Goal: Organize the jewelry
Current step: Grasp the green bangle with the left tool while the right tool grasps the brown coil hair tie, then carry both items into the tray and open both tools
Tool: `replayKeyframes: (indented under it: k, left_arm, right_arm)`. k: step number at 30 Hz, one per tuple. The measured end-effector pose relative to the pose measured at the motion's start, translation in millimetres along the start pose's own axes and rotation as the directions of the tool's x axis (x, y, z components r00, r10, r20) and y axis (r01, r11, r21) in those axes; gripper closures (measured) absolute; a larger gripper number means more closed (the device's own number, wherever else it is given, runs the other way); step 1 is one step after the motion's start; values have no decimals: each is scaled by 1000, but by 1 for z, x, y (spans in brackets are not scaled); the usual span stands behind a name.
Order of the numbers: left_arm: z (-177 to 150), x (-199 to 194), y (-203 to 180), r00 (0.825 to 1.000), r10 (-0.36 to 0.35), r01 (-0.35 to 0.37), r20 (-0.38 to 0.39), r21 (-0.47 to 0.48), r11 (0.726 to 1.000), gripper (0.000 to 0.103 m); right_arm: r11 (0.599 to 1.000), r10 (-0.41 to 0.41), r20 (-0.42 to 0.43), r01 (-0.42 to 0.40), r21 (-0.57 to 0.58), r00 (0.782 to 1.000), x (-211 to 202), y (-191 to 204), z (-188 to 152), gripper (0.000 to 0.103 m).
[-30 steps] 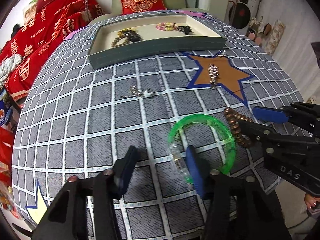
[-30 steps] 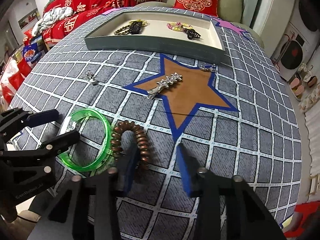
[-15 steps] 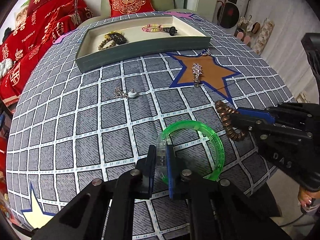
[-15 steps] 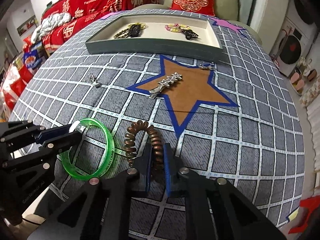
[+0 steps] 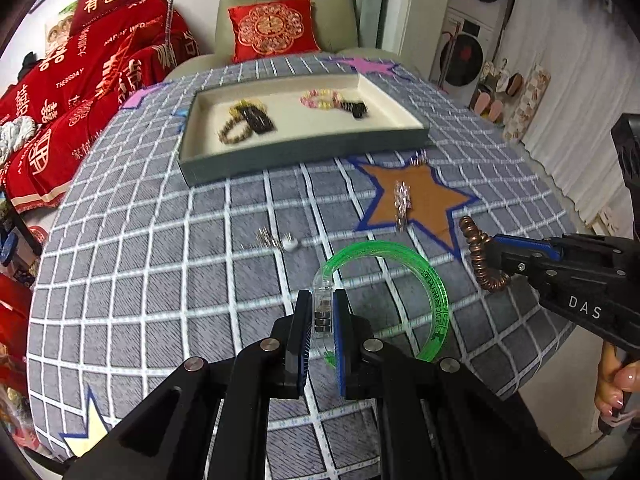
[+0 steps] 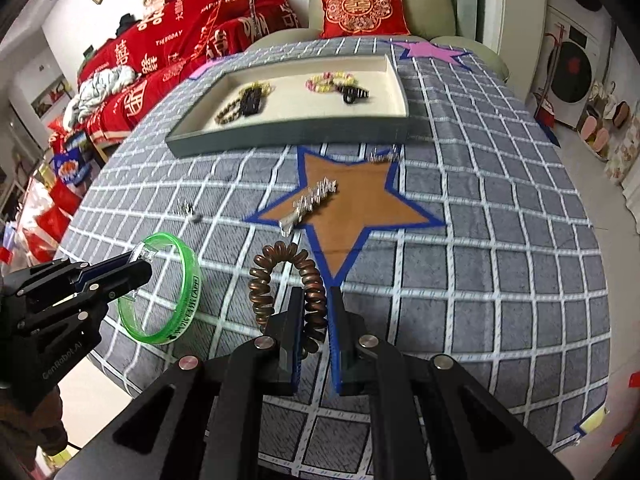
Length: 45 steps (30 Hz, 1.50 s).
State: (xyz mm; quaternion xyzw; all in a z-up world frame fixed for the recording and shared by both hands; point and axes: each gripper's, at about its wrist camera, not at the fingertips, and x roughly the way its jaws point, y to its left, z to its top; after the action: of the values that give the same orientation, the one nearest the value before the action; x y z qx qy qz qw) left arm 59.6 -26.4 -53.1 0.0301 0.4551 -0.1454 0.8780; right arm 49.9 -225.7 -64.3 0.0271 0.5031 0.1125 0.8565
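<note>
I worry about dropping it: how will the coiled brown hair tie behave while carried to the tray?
The coiled hair tie probably flexes: its free loop arches beyond the right hand-held gripper. It looks light, likely springy, so it may wobble; gripped on one side only, it could slip.

tray (image 5: pixel 304 156) jewelry: motion-blurred, pieces indistinct | small charm (image 5: pixel 276 241): too small to identify | green bangle (image 5: pixel 400 280): near section hidden between left gripper (image 5: pixel 322 320) pads

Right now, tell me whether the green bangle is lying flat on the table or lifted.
Lifted. The green bangle stands tilted on edge above the cloth, its clear section clamped in the left gripper.
</note>
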Motion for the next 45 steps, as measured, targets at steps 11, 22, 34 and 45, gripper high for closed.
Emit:
replayKeyframes:
  k: [11,22,34,45]
  left_arm:
    - [50,-7,27,997,44,-43,69,-23,999,85]
    - [120,22,65,994,74,-69,81,-68,995,85]
    - [178,104,89,994,113,-112,-2,-143,983,85]
    - [186,155,92,987,147,-154,-63,-131,979,85]
  right_arm:
    - [1000,-2,67,2,-6,998,-14,-8,59,91]
    - [1000,5,75,-6,3,997,11,-17,133,91]
    - [999,12,18,-13,36,1000,88,-19,206,91]
    - [998,24,-49,-21,62,998,147,-24,216,91]
